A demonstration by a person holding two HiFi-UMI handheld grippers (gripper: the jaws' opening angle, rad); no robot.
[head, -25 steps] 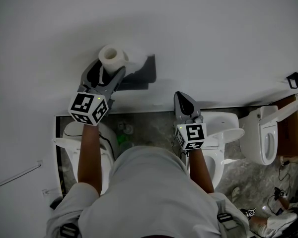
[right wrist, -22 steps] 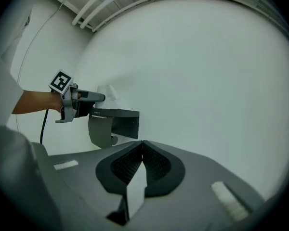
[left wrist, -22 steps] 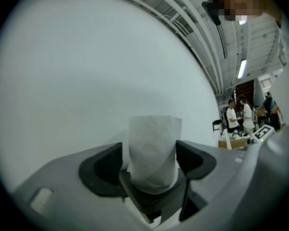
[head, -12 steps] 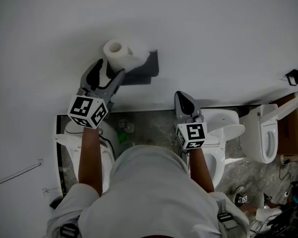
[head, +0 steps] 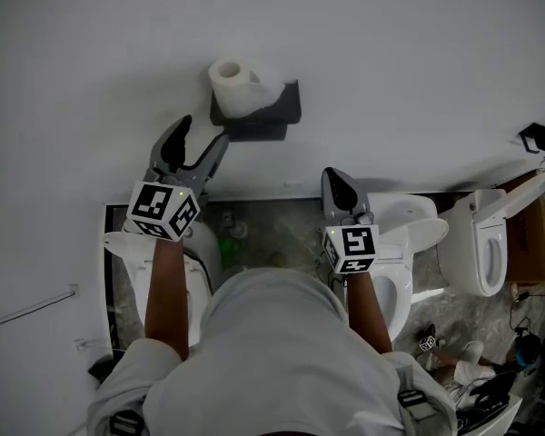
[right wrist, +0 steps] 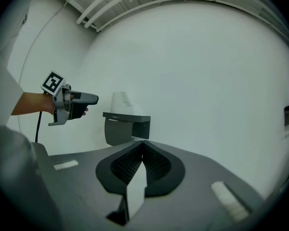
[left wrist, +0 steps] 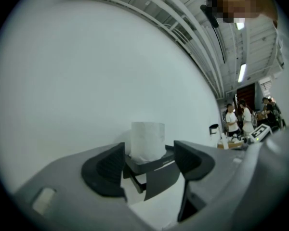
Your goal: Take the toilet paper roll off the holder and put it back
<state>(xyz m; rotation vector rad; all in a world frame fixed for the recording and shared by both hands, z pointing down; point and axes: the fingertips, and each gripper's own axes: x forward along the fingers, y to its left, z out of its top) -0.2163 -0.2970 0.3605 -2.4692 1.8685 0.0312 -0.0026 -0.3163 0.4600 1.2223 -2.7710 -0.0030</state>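
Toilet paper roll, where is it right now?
In the head view, the toilet paper roll stands on end on the left part of the dark holder fixed to the white wall, above and left of centre.

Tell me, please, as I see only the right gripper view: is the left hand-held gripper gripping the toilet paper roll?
Observer: No. The left gripper view shows the left hand-held gripper with its jaws wide apart; they have just been closing a little, with nothing between them.
Operator: Where is the roll, then?
Observer: The head view shows the toilet paper roll standing on end at the left end of the holder, clear of the gripper's tips.
Operator: What lies below?
Observer: The head view shows a toilet on the floor.
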